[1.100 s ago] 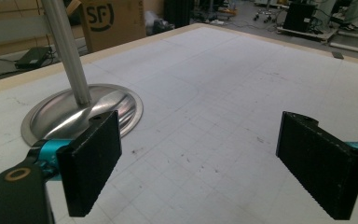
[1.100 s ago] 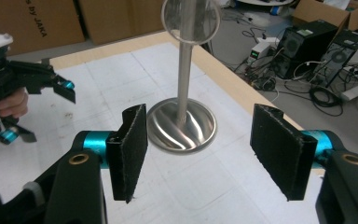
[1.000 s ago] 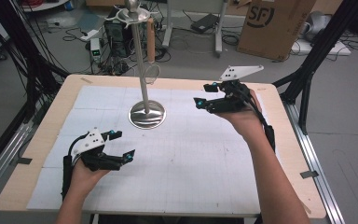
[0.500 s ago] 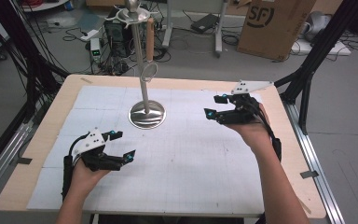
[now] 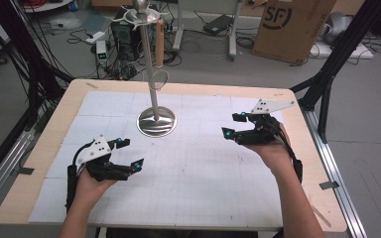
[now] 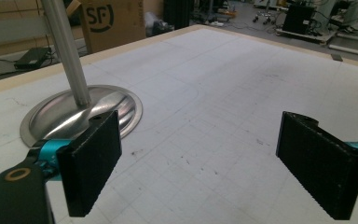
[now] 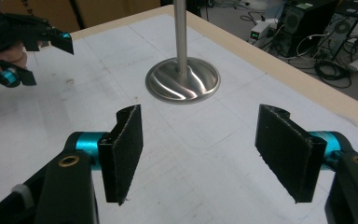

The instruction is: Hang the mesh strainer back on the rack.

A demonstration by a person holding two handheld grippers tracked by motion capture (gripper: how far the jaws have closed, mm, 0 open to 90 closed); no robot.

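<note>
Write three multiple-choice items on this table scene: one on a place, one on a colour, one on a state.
1. Where does the metal stand sit on the table?
A. far half, left of middle
B. near right corner
C. off the table

2. What colour are the accents at the jaws of the right hand-held gripper?
A. red
B. teal
C. yellow

3. What do the left hand-held gripper jaws hold?
A. the stand's pole
B. a ring
C. nothing; they stand open

Key: 1 A, the high view shows its base there. 2 B, teal shows by each pad. 3 C, bare table lies between the pads.

Shiny silver stand, white gridded mat, black grippers' fingers with teal joints.
</note>
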